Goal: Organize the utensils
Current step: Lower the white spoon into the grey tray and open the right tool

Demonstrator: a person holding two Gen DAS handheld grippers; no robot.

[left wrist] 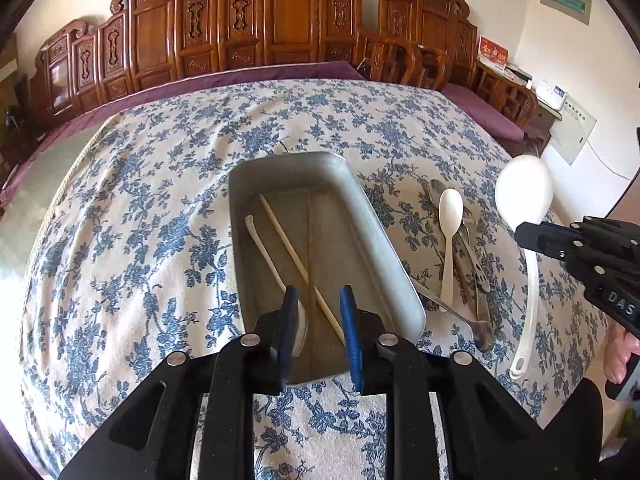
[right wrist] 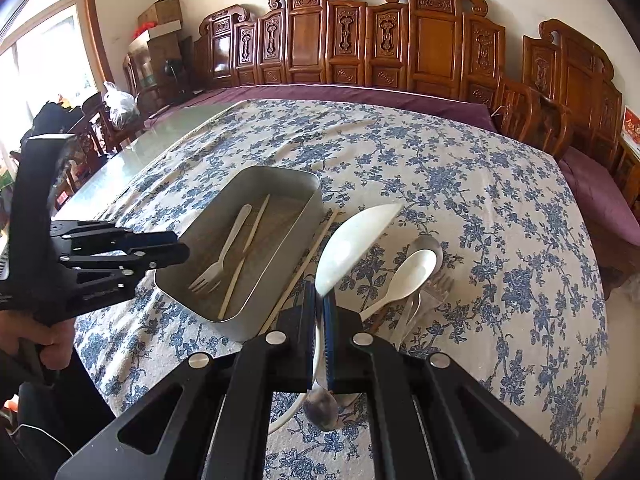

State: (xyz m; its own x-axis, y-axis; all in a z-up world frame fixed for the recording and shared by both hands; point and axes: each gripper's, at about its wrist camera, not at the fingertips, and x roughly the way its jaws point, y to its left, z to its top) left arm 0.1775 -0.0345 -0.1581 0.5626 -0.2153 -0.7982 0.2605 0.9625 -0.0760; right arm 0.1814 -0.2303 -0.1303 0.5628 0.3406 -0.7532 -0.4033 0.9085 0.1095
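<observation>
A large white ladle is clamped in the right gripper beside the metal tray, where it must next be laid, while the left gripper is parted, empty.

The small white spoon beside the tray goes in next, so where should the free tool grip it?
Grip the small white spoon at mid-handle, coming from above with fingers across the handle. It lies on top of the metal cutlery pile, so the slim handle is exposed; the bowl is too wide.

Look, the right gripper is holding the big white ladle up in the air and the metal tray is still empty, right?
Not quite: the metal tray isn't empty. The right wrist view shows a white fork and a chopstick inside. The right gripper does hold the big white ladle up.
</observation>
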